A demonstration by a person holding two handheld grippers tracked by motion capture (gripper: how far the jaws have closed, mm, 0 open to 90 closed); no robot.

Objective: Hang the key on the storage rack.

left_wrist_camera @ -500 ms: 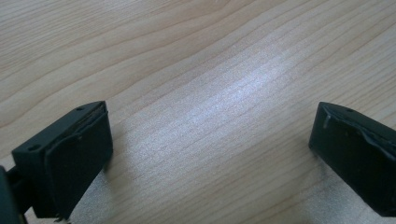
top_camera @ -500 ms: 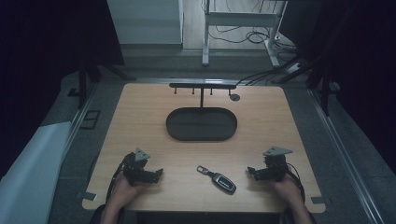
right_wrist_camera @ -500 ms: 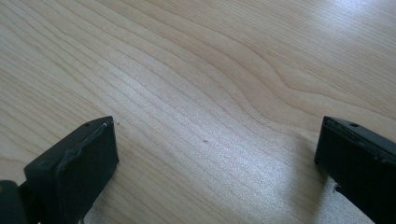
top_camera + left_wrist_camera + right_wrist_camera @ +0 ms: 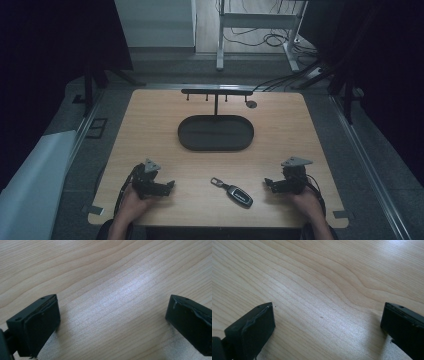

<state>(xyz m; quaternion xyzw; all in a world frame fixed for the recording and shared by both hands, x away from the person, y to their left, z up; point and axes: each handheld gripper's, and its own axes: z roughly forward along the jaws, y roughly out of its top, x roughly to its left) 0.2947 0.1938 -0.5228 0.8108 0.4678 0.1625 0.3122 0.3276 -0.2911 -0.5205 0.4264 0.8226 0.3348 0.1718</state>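
My left tongs [image 4: 169, 186] and right tongs [image 4: 269, 183] rest gaping and empty near the worktop's [image 4: 150, 130] near edge. Between them lies a dark car key fob [image 4: 239, 195] with a metal loop, its long axis diagonal, loop toward the far-left corner. Bare wood surrounds it; farther off sits an oval black tray [image 4: 216, 133].

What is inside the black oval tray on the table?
The black oval tray looks empty in the high view; its dark floor shows nothing. The hook stand's post rises at its far rim, so its foot there is unclear.
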